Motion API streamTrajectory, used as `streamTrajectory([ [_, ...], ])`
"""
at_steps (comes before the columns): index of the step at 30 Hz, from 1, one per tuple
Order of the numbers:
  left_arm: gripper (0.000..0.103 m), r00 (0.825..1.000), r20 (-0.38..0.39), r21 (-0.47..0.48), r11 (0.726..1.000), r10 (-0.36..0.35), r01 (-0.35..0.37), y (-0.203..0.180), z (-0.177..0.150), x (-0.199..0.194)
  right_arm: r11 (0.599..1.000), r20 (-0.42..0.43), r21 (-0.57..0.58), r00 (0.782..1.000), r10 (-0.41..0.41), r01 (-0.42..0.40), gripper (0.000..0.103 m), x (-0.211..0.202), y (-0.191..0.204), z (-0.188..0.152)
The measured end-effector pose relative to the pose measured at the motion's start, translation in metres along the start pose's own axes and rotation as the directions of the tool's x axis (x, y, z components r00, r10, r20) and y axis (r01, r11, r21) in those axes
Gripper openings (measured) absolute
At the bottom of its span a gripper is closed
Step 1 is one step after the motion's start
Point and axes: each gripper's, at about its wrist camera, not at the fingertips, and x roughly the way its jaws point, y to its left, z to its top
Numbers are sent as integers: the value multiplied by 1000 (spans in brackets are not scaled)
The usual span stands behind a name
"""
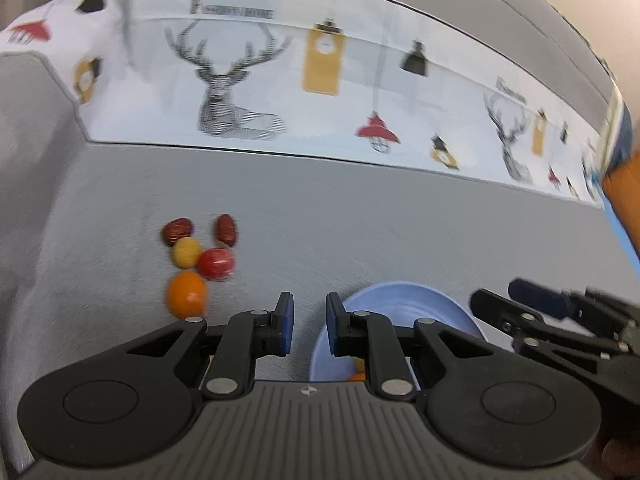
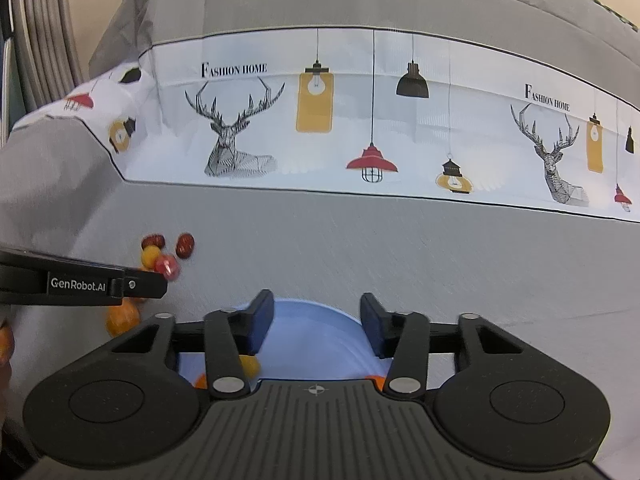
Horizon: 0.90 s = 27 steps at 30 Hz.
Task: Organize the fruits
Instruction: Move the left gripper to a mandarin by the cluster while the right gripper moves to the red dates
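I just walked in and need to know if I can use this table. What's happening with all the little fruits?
A person is sorting fruit with a handheld gripper in each hand. The blue bowl already holds a few pieces. Five remain loose on the grey cloth: two dark red dates, a yellow fruit, a red one and an orange one. The left gripper is empty, near the pile; the right gripper hovers empty over the bowl.

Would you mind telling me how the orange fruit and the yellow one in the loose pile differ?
The orange fruit is bigger than the yellow fruit. It lies nearest the camera, alone at the pile's edge, while the yellow one sits between a brown date and a red fruit. Both are roundish and rest on the grey cloth.
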Motion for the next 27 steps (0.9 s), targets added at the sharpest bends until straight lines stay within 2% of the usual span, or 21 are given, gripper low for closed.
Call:
streamTrajectory([
  [4,19,1000,11,-129,991,-28,29,22,6,-4,999,27,17,999,27,-28,26,1,6,4],
  [10,19,998,54,-293,956,-18,33,55,13,-13,997,38,34,997,67,-68,26,5,16,8],
  [12,19,997,75,-317,948,-7,31,66,12,-13,995,34,45,996,86,-87,26,7,19,8],
  [14,19,998,48,-328,945,33,-15,78,5,-4,993,32,56,994,103,-105,26,8,22,9],
  [15,19,999,7,-376,926,32,-27,88,2,4,992,30,62,994,109,-111,26,9,22,9],
  [17,19,1000,-22,-455,890,-5,-6,105,-3,13,988,22,75,991,130,-131,26,13,25,7],
  [19,25,1000,-26,-467,884,15,-25,110,-2,14,986,18,75,989,146,-147,26,18,27,5],
  [20,32,1000,-20,-460,888,20,-26,109,0,15,986,17,76,989,150,-151,26,20,28,3],
  [22,42,1000,-22,-441,897,14,-22,106,-1,19,983,-1,92,987,161,-160,26,31,29,-1],
  [25,42,999,-33,-418,908,20,-32,101,-4,28,967,-45,164,978,203,-193,27,44,27,-4],
  [27,43,999,-37,-416,909,26,-39,102,-5,34,952,-45,207,970,238,-224,27,48,27,-3],
])
